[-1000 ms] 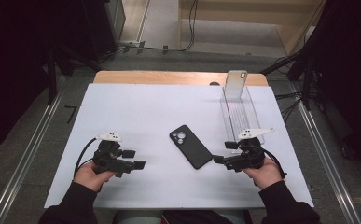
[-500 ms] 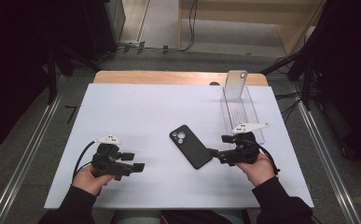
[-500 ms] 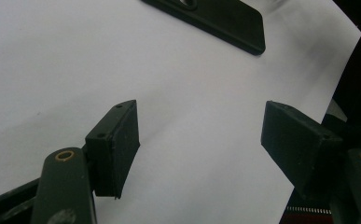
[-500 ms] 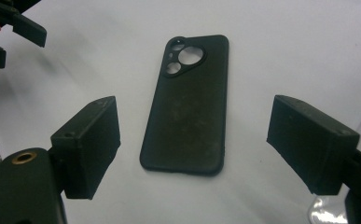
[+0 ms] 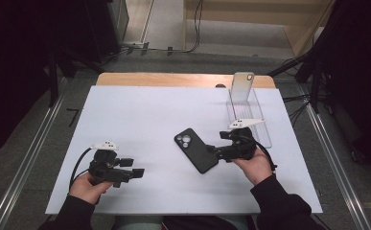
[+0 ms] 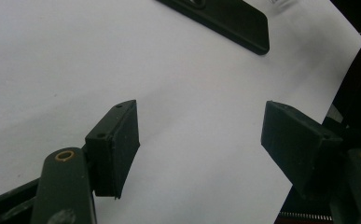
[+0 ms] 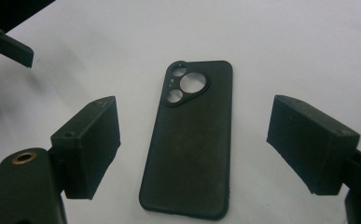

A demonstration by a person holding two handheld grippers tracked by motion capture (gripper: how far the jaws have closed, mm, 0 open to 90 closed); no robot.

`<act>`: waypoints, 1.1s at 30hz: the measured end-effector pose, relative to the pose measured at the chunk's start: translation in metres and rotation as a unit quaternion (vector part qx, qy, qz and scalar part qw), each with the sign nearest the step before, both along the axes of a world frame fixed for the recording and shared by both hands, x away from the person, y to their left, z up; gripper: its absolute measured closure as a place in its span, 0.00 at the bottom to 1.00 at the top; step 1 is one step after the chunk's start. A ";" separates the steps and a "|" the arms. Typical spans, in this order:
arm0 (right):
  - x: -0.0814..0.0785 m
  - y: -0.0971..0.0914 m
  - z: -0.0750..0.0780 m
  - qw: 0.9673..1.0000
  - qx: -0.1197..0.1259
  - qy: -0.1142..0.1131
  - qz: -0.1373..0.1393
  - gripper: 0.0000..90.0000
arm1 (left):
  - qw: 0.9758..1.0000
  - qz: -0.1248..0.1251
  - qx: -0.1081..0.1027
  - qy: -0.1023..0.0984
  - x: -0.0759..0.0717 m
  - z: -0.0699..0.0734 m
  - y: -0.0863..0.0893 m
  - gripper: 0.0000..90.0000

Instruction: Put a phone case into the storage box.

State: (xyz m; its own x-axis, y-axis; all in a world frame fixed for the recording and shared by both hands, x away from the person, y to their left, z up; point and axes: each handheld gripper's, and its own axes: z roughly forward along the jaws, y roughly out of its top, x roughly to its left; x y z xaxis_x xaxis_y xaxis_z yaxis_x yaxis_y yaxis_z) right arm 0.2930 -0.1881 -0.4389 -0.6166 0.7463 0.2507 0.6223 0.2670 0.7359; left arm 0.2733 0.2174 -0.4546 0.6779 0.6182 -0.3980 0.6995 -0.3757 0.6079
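A black phone case (image 5: 196, 149) lies flat on the white worktop (image 5: 140, 115), back side up with its camera cut-outs toward the far end, slanted across the middle of the sheet. The right tongs (image 5: 214, 152) sit just beside its right long edge in the high view, pointing at it from the right; whether their tips touch the case there cannot be told from above. In the right gripper view the case (image 7: 187, 140) lies between and beyond the two black pads (image 7: 94, 144), which stand wide on either side of it with white worktop showing in each gap, so nothing is gripped. The left tongs (image 5: 136, 167) rest well apart from the case, near the front left of the worktop, aimed toward it; in the left gripper view their pads (image 6: 117, 144) are spread with only bare sheet between them, and one corner of the case (image 6: 234, 21) shows at the top edge, the rest cut off by the frame. At the far right a clear stand (image 5: 250, 117) holds a phone (image 5: 242, 86) upright; the stand's walls are hard to make out against the sheet. The near end of the case falls close to the bottom edge of the right gripper view.
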 end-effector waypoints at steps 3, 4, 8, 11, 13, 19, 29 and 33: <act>0.004 0.003 0.000 1.000 -0.003 0.003 0.002 0.17 | 1.000 0.001 -0.001 0.001 0.000 0.000 0.000 0.31; 0.005 0.004 0.000 1.000 -0.004 0.004 0.000 0.17 | 1.000 0.001 -0.002 0.000 0.000 0.000 0.000 0.31; 0.009 0.006 0.000 1.000 -0.006 -0.002 -0.003 0.17 | 1.000 -0.001 -0.003 0.000 0.001 0.000 0.000 0.31; 0.011 0.010 -0.002 1.000 -0.009 -0.004 -0.008 0.17 | 1.000 -0.001 0.000 -0.001 0.000 0.001 0.001 0.31; 0.013 0.012 -0.004 1.000 -0.009 -0.003 -0.007 0.17 | 1.000 -0.001 -0.002 -0.002 0.000 0.001 0.001 0.31; 0.020 0.020 -0.006 1.000 -0.007 0.003 -0.010 0.17 | 1.000 0.000 0.003 -0.003 0.001 0.000 0.001 0.31; 0.031 0.034 -0.010 1.000 -0.015 0.005 -0.017 0.17 | 1.000 0.005 0.006 -0.005 0.000 0.000 0.001 0.31; 0.035 0.040 -0.012 1.000 -0.018 0.003 -0.020 0.17 | 1.000 0.005 0.007 -0.005 0.000 0.000 0.000 0.31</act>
State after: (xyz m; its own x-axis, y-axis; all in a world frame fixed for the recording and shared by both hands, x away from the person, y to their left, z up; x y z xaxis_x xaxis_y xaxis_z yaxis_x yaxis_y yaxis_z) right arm 0.3282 -0.1480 -0.4510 -0.5855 0.7782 0.2271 0.6366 0.2679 0.7232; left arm 0.2737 0.2177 -0.4545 0.6752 0.6308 -0.3823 0.6975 -0.3775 0.6090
